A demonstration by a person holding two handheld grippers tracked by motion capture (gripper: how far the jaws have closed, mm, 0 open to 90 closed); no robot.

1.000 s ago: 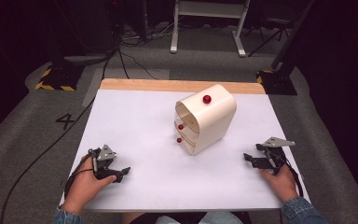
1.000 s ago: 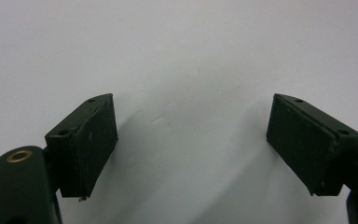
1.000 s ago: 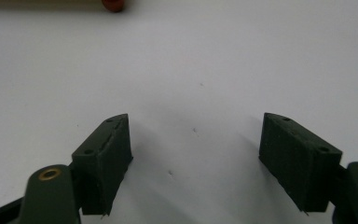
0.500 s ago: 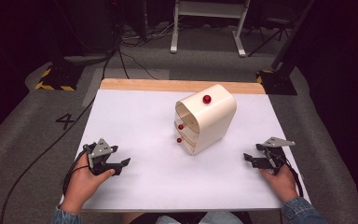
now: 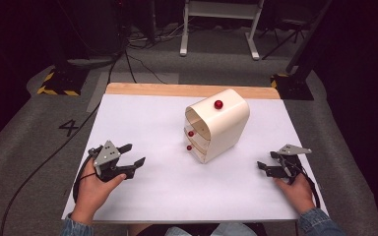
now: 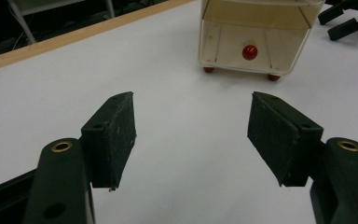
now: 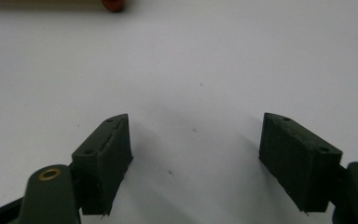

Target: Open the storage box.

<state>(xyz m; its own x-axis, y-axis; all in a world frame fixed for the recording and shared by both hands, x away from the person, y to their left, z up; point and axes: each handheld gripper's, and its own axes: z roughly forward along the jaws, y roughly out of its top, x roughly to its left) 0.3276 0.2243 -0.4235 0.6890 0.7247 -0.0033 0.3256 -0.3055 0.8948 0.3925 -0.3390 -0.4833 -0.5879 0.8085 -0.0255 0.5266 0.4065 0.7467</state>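
Standing right of centre on the white table top (image 5: 147,128), a cream plastic mini drawer cabinet with red ball knobs (image 5: 217,125) turns its drawer fronts toward the near left; the left gripper (image 5: 130,163), in a hand at the near left, aims at it with jaws spread wide and empty; the right gripper (image 5: 266,168) rests at the near right, well apart from the cabinet, jaws likewise apart over bare table.

White table (image 5: 152,123), cream drawer unit (image 5: 221,125) on it
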